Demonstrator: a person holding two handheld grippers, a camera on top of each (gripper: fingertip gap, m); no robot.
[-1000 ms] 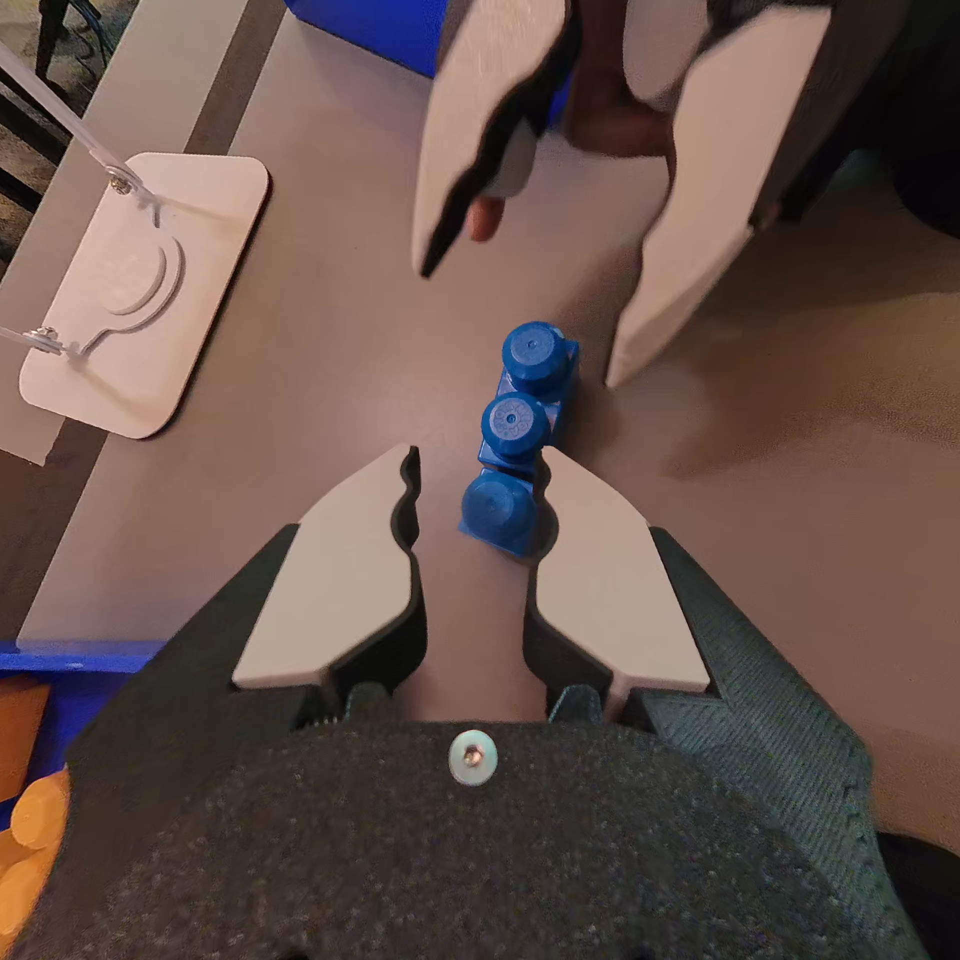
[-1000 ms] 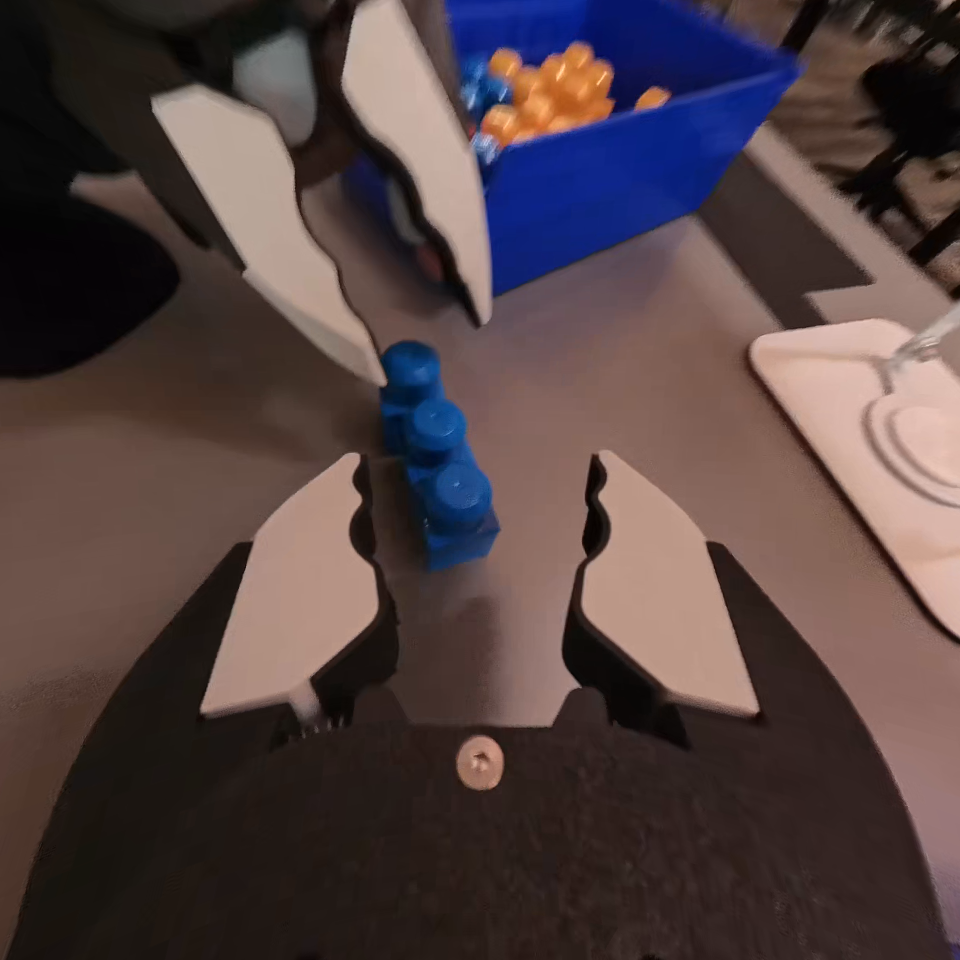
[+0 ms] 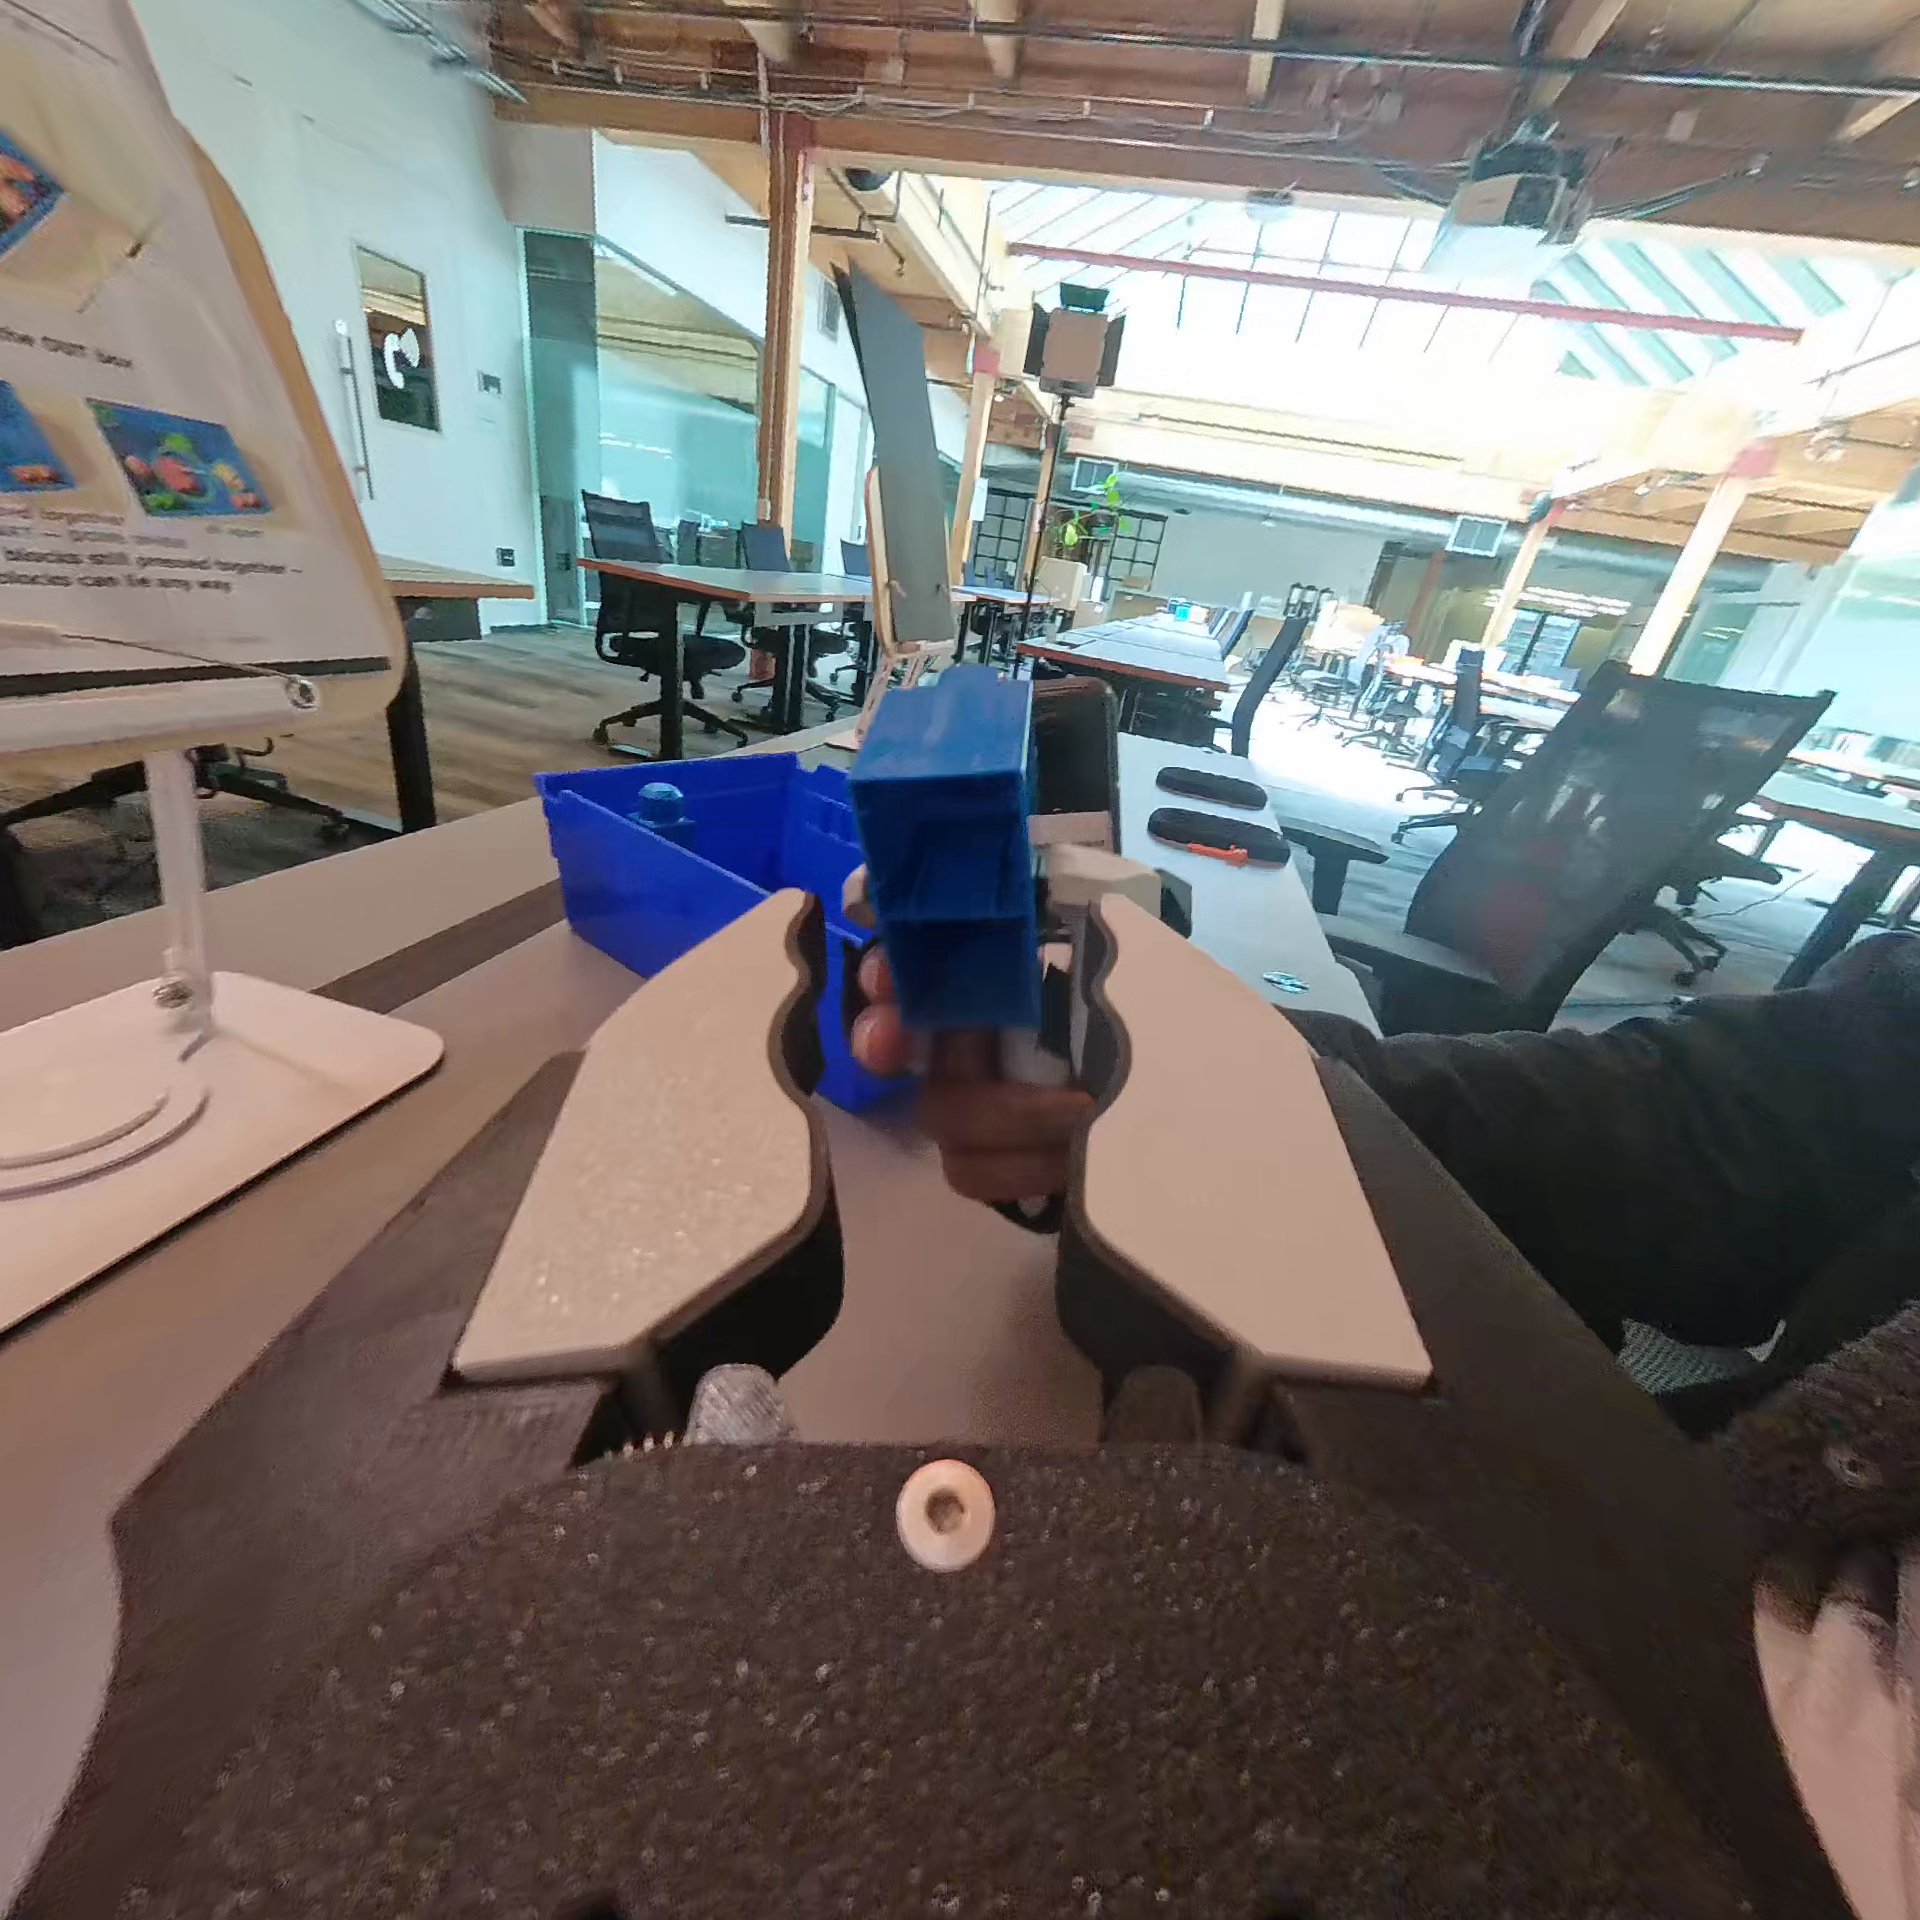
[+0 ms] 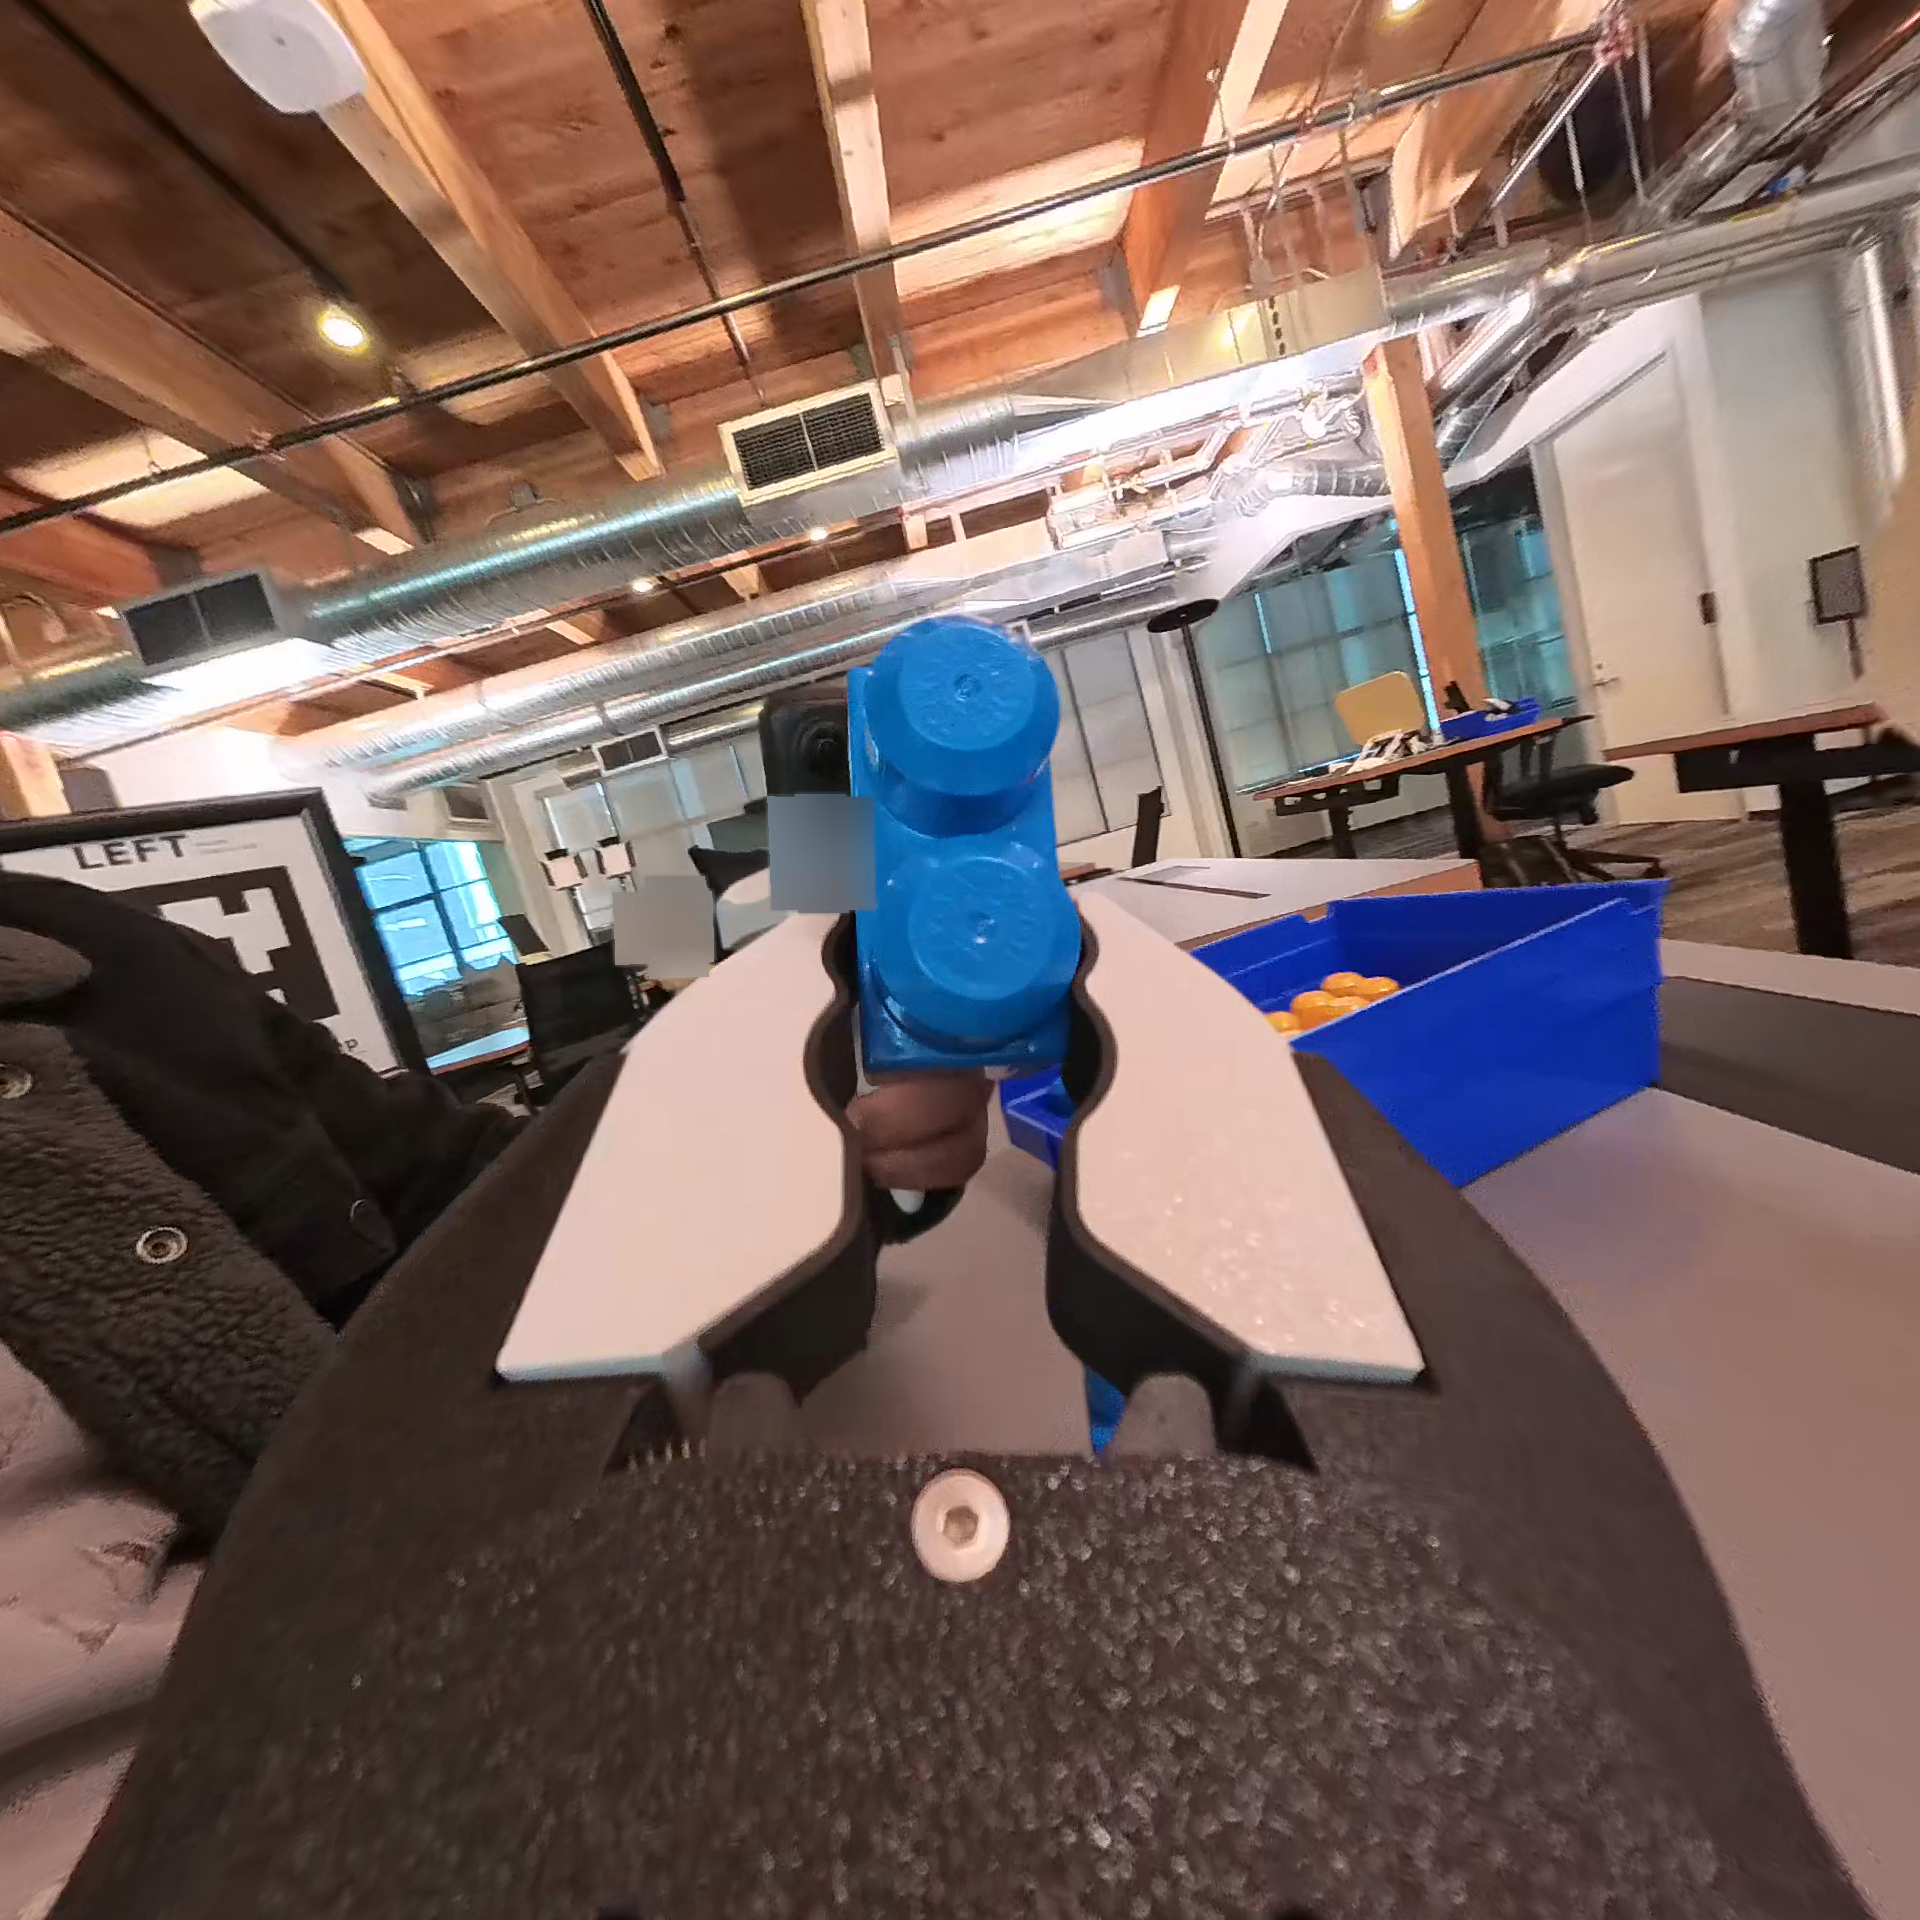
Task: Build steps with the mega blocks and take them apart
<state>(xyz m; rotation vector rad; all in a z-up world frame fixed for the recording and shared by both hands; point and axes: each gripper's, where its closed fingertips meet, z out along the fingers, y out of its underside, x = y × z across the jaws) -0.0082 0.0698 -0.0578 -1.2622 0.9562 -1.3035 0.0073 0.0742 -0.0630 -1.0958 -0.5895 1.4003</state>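
You held the block (image 4: 961, 862) up off the tabletop (image 3: 312, 914), caught between the tips of your right gripper (image 4: 956, 925). Your left gripper (image 3: 951, 935) faced it from the opposite side, one finger on either side of the block. On the tabletop beyond the block sat the bin (image 3: 665, 894), with loose blocks (image 4: 1330, 997) inside. Left of the bin, nearer you, stood the sign stand (image 3: 187, 1039).

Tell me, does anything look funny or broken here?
Nothing is broken or spilled. One funny thing: the blue block isn't on the table. The right claw pinches it up in the air, tipped so its bumps point sideways. The left claw is open, facing its hollow underside.
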